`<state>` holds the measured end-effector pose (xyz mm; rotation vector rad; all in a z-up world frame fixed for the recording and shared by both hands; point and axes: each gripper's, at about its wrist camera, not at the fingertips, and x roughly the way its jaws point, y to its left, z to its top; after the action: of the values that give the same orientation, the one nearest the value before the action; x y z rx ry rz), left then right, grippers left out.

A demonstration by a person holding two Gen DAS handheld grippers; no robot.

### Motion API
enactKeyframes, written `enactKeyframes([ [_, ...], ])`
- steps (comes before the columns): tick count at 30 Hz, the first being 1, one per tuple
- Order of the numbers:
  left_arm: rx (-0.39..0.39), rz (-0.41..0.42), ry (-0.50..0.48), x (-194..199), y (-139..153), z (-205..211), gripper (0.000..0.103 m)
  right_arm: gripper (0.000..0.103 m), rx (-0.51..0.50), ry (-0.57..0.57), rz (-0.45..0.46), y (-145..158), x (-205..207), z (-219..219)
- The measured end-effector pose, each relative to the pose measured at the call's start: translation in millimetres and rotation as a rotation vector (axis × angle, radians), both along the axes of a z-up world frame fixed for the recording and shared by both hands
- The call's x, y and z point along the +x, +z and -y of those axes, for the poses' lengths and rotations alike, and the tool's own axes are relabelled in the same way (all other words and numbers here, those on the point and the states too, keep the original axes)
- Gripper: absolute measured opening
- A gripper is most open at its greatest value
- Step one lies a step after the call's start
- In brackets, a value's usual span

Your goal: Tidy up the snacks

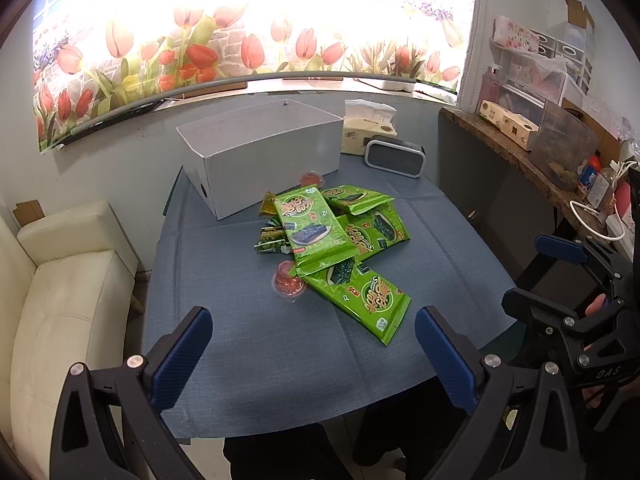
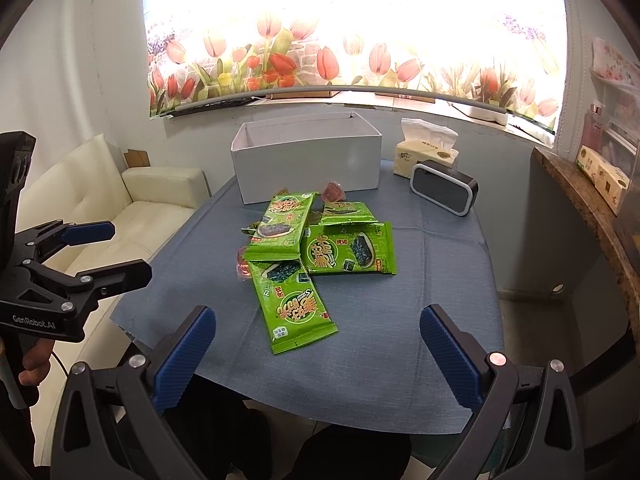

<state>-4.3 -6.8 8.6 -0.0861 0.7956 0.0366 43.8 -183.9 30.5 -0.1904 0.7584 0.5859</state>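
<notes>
A pile of green seaweed snack packets (image 1: 320,232) (image 2: 320,248) lies in the middle of the blue-clothed table (image 1: 248,344) (image 2: 420,280). One packet (image 1: 360,300) (image 2: 294,306) lies nearest me. A red jelly cup (image 1: 289,281) (image 2: 242,264) sits at the pile's left, another (image 1: 312,179) (image 2: 334,192) behind it. An empty white box (image 1: 260,152) (image 2: 308,160) stands beyond the pile. My left gripper (image 1: 314,360) is open and empty above the table's near edge; it also shows in the right wrist view (image 2: 116,252). My right gripper (image 2: 318,360) is open and empty; it also shows in the left wrist view (image 1: 536,276).
A tissue pack (image 1: 368,128) (image 2: 428,152) and a grey speaker (image 1: 394,156) (image 2: 444,192) stand at the table's back right. A cream sofa (image 1: 68,300) (image 2: 132,200) is on the left. A cluttered wooden shelf (image 1: 520,152) (image 2: 592,200) is on the right.
</notes>
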Motion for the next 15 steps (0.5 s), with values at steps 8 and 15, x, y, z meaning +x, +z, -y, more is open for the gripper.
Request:
enactKeyframes([
  [8, 0.007, -0.006, 0.0, -0.4, -0.5, 1.5, 0.103, 0.103, 0.0, 0.001, -0.003, 0.3, 0.7, -0.6],
  [15, 0.004, -0.01, 0.006, 0.7, -0.4, -0.7, 0.103, 0.103, -0.001, 0.003, -0.009, -0.5, 1.3, -0.6],
])
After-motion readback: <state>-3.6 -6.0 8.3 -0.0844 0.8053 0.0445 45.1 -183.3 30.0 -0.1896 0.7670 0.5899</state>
